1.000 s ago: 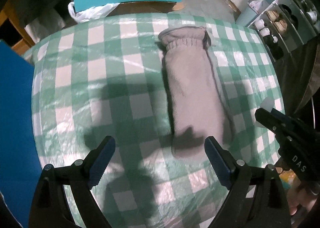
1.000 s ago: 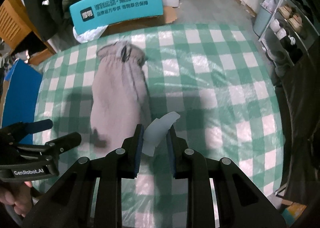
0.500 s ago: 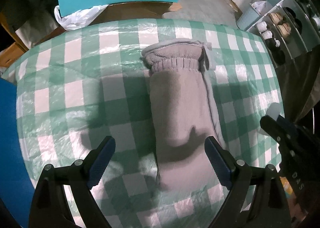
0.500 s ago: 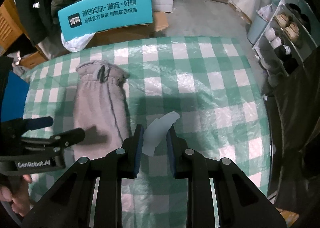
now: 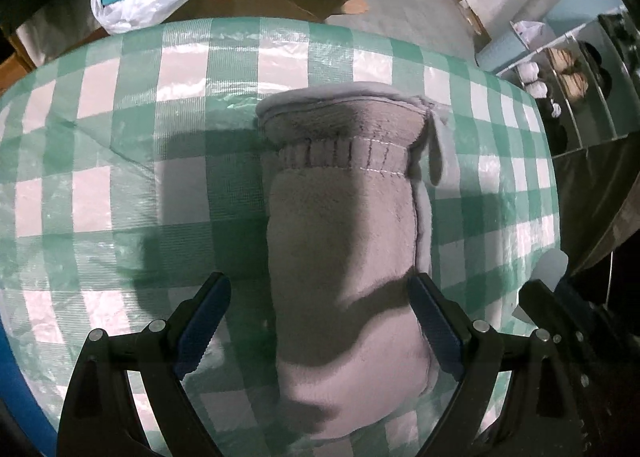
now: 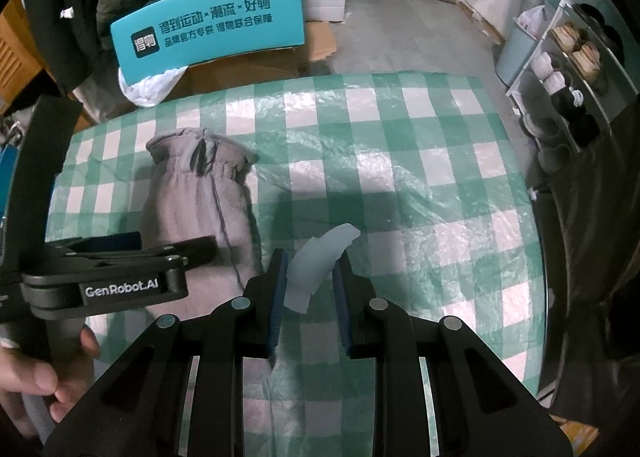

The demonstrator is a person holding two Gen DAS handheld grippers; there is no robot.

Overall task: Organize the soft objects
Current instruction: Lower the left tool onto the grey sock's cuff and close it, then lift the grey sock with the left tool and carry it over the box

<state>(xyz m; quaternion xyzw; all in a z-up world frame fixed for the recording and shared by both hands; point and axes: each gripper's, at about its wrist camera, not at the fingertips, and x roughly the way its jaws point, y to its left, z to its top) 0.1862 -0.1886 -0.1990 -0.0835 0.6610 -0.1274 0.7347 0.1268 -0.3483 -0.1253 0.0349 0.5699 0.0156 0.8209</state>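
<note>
While the right claw [image 6: 308, 281] is pinching a pale scrap [image 6: 320, 257], the left claw [image 5: 320, 321] is hanging wide astride the mitten [image 5: 348, 257], its length running straight away along the fingers.

Both tools are black, with blue ribbed pads and silver screws. The left tool [image 6: 120, 253] carries white "GenRobot.AI" lettering. Bare skin shows on the left hand [image 6: 36, 381].

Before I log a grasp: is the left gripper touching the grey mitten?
Cannot tell. In the left wrist view the left gripper stands open astride the grey mitten, its right finger overlapping the mitten's edge, but height above it is unclear.
</note>
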